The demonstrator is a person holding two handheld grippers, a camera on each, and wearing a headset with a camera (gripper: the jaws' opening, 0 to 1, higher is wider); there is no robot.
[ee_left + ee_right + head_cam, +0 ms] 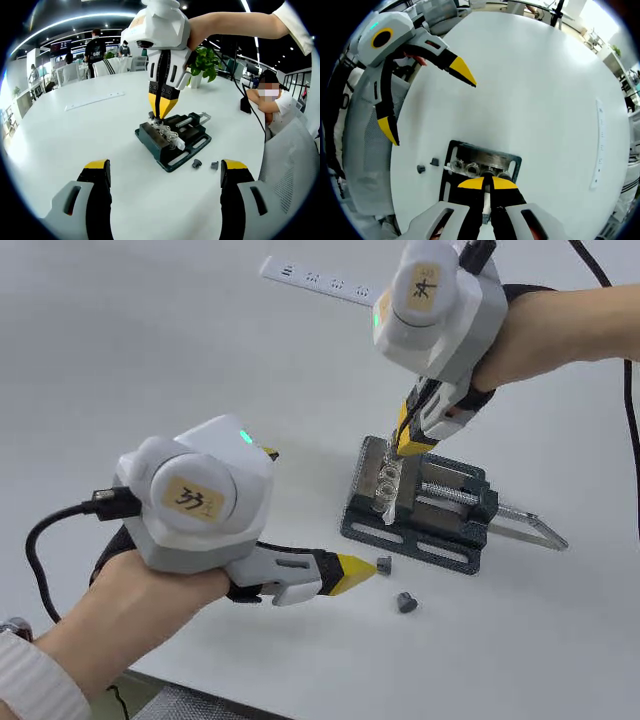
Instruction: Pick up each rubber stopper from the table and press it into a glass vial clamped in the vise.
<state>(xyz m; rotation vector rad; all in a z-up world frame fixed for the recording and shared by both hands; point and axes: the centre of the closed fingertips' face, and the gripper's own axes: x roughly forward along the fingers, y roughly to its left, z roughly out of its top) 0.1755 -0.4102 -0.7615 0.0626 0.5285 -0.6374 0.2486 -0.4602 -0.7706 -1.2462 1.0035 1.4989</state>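
Two rubber stoppers (384,564) loose on table (180,350), just beside vise (455,540), near left gripper (355,573) tips. Left gripper jaws spread wide, holding nothing. Right gripper (487,184) jaws closed to thin slit, tips directly over glass vials (472,169) clamped in vise; stopper pinched between tips or not, cannot tell. Risks: off-axis push could cock stopper in vial mouth or chip glass; careless closing of left jaws could flick small stopper, which would roll across smooth table.

White table (150,360), vise (445,502), two loose rubber stoppers (406,602), power strip (318,281)
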